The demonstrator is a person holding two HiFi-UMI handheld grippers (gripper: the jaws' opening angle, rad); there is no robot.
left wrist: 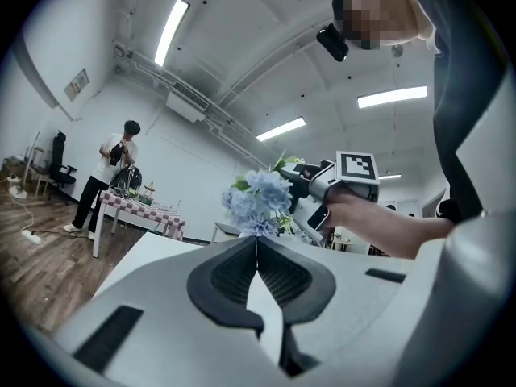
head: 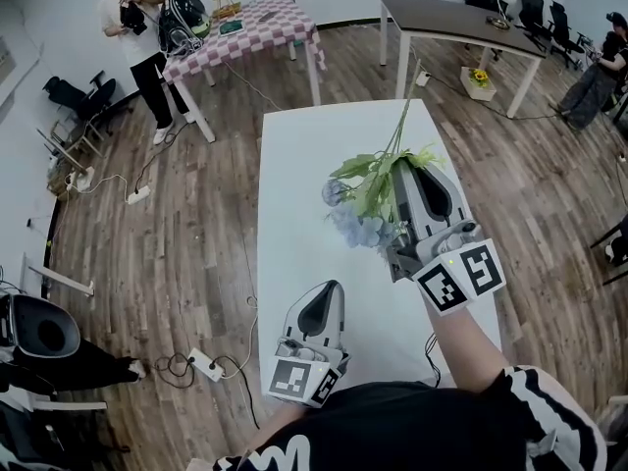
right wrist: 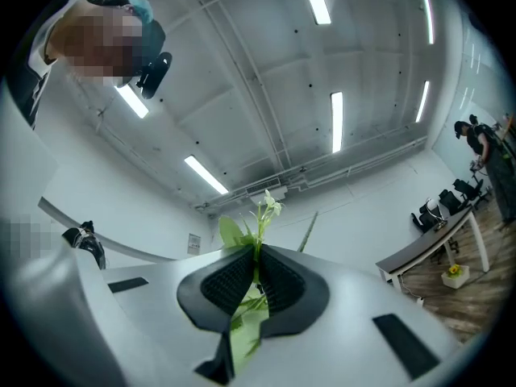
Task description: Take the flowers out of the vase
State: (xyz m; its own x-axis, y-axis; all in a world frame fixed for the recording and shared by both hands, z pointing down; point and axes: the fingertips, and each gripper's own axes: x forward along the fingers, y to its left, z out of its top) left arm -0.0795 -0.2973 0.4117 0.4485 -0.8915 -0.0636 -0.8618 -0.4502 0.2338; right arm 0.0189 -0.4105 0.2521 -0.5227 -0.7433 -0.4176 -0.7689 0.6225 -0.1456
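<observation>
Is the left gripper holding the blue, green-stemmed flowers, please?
No, the left gripper is shut and empty; the right gripper clamps the blue, green-stemmed flowers.

The right hand-held gripper (head: 402, 170) holds the flowers (head: 365, 204) above the tabletop (head: 314, 155) near its right edge; the left hand-held gripper (head: 332, 287) hovers at the near edge.

The table (head: 304, 194) is smooth, matt white; the floor (head: 177, 263) is wood planks with a slight sheen. The left gripper (left wrist: 258, 244) is matt grey plastic with ribbed black pads (left wrist: 230, 276).
</observation>
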